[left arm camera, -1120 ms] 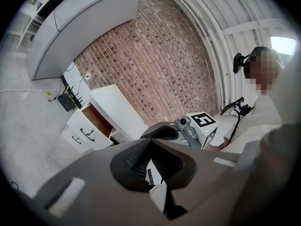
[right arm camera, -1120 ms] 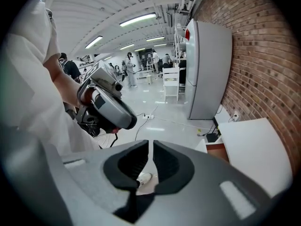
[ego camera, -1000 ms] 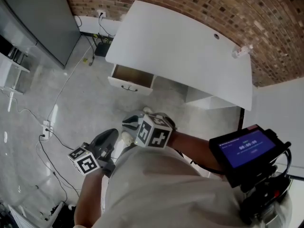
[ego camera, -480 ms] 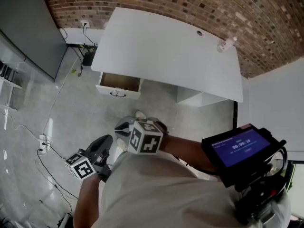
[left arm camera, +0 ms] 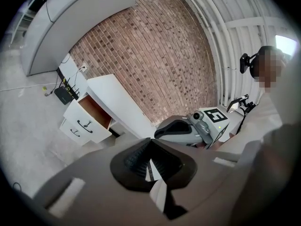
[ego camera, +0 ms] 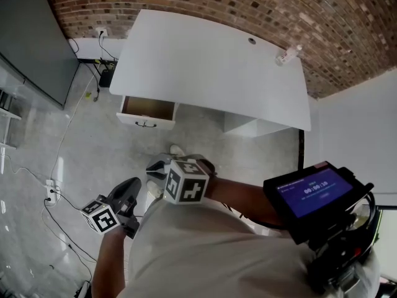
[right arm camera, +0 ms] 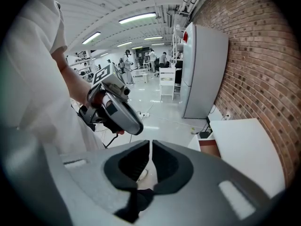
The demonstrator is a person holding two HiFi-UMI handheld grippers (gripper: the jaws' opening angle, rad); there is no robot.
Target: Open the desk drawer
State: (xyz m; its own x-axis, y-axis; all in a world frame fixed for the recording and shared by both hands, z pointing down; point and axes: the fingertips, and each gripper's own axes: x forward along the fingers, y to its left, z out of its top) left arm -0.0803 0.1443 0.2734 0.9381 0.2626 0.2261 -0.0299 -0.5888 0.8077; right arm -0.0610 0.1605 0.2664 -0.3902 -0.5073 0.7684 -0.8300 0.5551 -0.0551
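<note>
From my seat, the head view looks steeply down on a white desk (ego camera: 211, 67) standing against a red brick wall (ego camera: 260, 5), on a pale, glossy concrete floor (ego camera: 80, 141). Cables (ego camera: 62, 160) trail across the floor to a power strip (ego camera: 48, 191), and a tall grey cabinet (ego camera: 31, 36) stands at the left. The desk drawer (ego camera: 147, 108) sits under the desk's left end, pulled out, with its brown inside showing. Both tools hang near my operator's body, well apart from it. The left gripper (ego camera: 131, 185) has its jaws drawn to a thin slit with nothing between them. The right gripper (ego camera: 156, 165) is likewise pressed together and empty. Only the left gripper view shows a second drawer (left arm camera: 75, 131) below the open one, pushed in, with a dark handle. Only the right gripper view shows the room behind: ceiling strip lights (right arm camera: 136, 19) and far-off people, too small to describe.
</note>
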